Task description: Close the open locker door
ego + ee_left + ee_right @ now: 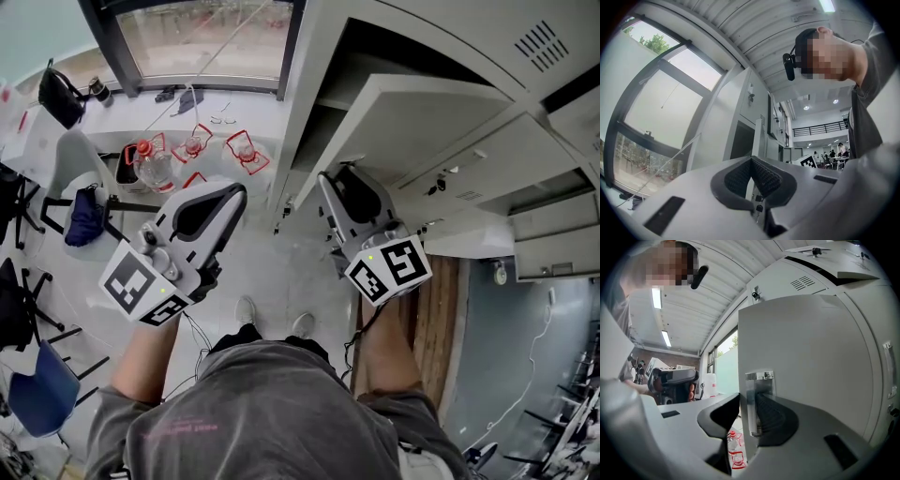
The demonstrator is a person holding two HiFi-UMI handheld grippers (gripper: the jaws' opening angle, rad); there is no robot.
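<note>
Locker door (422,117): open, swung out from the row of grey lockers (525,56) at the upper right of the head view. Its free edge points toward the person.
Door edge: in the right gripper view it stands upright between the two jaws. A small metal latch plate (758,380) is on it at the height of the pads.
Right gripper (342,183): clamped on the free edge of the locker door. One pad lies flat on the door face at the latch plate and the other one is at the opposite side of the edge. I see no gap at the tips.
Left gripper (234,192): jaws closed together at the tips, with nothing between them. It is held in the air to the left of the door, apart from it, and touches nothing.
Keys (758,206): they hang in the lock of a locker behind the left gripper.
Plastic bottle (150,167): clear with a red cap, on the pale surface to the left of the lockers, below the window (202,37).
Person's shoes (272,314): on the floor between the two grippers, in front of the lockers.
</note>
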